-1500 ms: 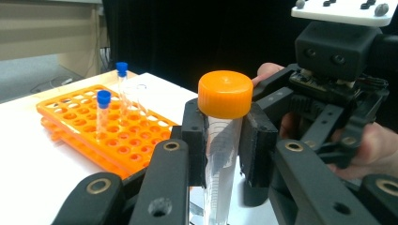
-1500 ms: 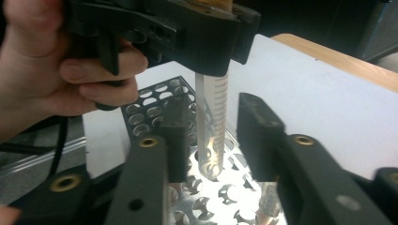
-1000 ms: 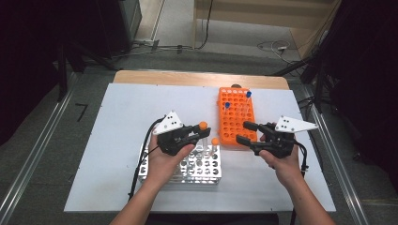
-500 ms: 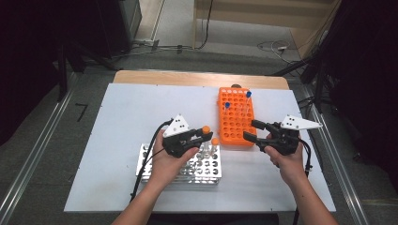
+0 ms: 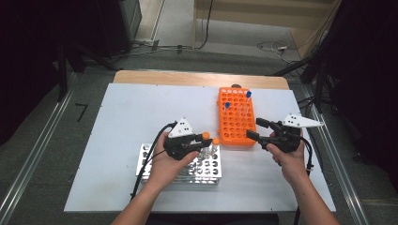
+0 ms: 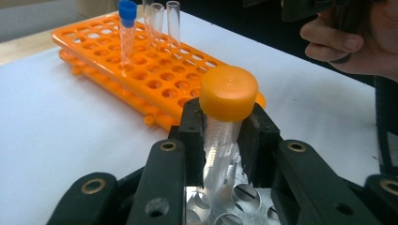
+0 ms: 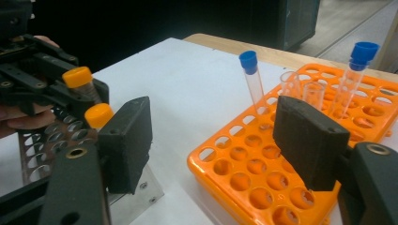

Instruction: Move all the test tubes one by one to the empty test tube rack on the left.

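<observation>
An orange-capped clear tube (image 6: pixel 228 93) stands upright between the pads of my left gripper (image 6: pixel 223 131), which is shut on it just above the metal rack (image 6: pixel 225 201). From above, that left gripper (image 5: pixel 204 139) sits over the metal rack (image 5: pixel 209 169), beside a second orange-capped tube (image 5: pixel 215 141) standing in it. My right gripper (image 5: pixel 257 130) hovers at the near right corner of the orange rack (image 5: pixel 237 124). Its jaws have just been opening, and in the right gripper view my right gripper (image 7: pixel 218 136) has nothing between them.
The orange rack (image 7: pixel 263 187) holds two blue-capped tubes (image 7: pixel 251 79) (image 7: pixel 356 65) and some uncapped ones at its far end. White tabletop (image 5: pixel 136 112) lies bare to the left and back. Cables trail from both grippers toward the front edge.
My right gripper has drifted slightly right, and its jaws stand wider apart. The left gripper has lowered the orange-capped tube a little toward the metal rack.
</observation>
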`<state>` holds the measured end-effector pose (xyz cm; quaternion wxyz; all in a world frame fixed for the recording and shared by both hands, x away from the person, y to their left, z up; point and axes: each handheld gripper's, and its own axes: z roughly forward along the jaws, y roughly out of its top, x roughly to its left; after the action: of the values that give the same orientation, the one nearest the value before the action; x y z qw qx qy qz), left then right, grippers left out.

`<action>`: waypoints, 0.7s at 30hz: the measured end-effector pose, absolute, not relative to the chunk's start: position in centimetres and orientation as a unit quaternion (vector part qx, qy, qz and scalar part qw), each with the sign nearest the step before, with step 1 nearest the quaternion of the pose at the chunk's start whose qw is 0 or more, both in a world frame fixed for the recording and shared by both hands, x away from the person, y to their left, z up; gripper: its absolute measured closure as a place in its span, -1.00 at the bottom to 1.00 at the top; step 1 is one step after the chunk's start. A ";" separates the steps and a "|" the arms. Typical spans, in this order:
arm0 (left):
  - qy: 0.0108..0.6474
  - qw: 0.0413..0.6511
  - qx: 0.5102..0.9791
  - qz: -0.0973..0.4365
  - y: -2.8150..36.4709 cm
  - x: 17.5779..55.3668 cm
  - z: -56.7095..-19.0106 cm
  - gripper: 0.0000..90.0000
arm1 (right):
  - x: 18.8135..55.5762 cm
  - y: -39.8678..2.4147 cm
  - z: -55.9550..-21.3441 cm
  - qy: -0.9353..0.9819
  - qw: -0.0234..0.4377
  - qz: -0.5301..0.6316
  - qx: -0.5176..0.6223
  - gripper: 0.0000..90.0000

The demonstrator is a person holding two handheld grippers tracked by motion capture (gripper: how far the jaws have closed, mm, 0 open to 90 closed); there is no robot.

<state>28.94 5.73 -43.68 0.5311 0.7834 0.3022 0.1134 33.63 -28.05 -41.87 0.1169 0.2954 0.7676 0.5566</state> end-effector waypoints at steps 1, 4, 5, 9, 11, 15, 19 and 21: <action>0.303 0.530 0.785 0.112 5.7 28.9 -43.7 0.55 | 33.8 -28.1 -41.9 0.768 0.119 0.554 0.299 -0.45; 0.303 0.525 0.788 0.110 5.6 28.8 -43.7 0.42 | 34.1 -28.2 -42.0 0.766 0.123 0.551 0.307 -0.54; 0.302 0.526 0.787 0.109 5.6 28.8 -43.7 0.37 | 34.3 -28.2 -42.1 0.766 0.124 0.549 0.310 -0.58; 0.309 0.536 0.778 0.114 5.9 28.6 -43.4 0.12 | 34.9 -28.1 -42.3 0.769 0.122 0.540 0.318 -0.85; 0.314 0.541 0.772 0.114 6.2 28.6 -43.3 -0.05 | 35.2 -28.0 -42.5 0.771 0.120 0.537 0.319 -0.98; 0.317 0.556 0.759 0.117 6.8 28.3 -42.9 -0.51 | 36.0 -28.1 -42.9 0.768 0.118 0.537 0.329 -1.00; 0.312 0.572 0.751 0.106 7.6 28.1 -42.5 -0.88 | 37.3 -28.1 -43.6 0.770 0.114 0.522 0.348 -1.00; 0.307 0.578 0.749 0.099 8.1 28.0 -42.3 -0.99 | 38.0 -28.1 -44.1 0.768 0.118 0.521 0.352 -1.00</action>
<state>28.01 8.09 -42.33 0.5781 0.7493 0.3073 0.0994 37.97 -28.14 -44.06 0.1176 0.3522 0.7682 0.5215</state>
